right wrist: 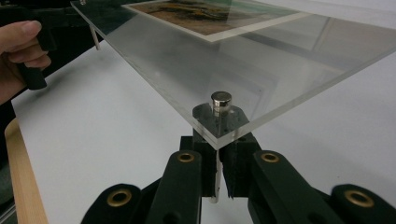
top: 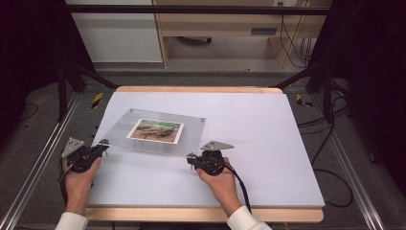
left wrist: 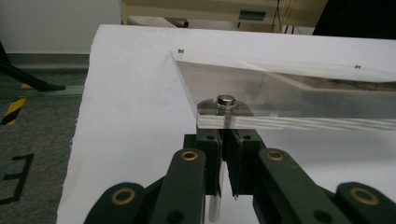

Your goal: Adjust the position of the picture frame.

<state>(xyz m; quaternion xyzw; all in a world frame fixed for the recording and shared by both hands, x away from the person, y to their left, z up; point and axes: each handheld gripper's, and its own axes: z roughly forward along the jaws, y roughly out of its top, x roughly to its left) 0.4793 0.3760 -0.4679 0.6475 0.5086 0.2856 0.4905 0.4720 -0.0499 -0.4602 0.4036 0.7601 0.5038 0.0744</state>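
A clear acrylic plate [top: 119, 125] with a landscape photo [top: 155, 130] under it sits over the white sheet, with small metal pins at its corners. My left gripper [top: 101, 144] is at the plate's near left corner. In the left gripper view its jaws [left wrist: 227, 161] are shut on the corner pin [left wrist: 226, 101] below the plate [left wrist: 289, 95]. My right gripper [top: 192, 157] is at the near right corner. There its jaws [right wrist: 219, 161] are shut on that corner's pin [right wrist: 220, 100] under the plate [right wrist: 177, 60], whose near edge sits off the sheet. The photo [right wrist: 210, 14] lies farther along.
A white sheet [top: 258, 143] covers the wooden table [top: 201, 214]. Metal rails [top: 28, 172] run along both sides, and cables [top: 330, 158] lie on the floor at the right. A cabinet [top: 220, 24] stands behind. The other hand [right wrist: 18, 46] appears in the right gripper view.
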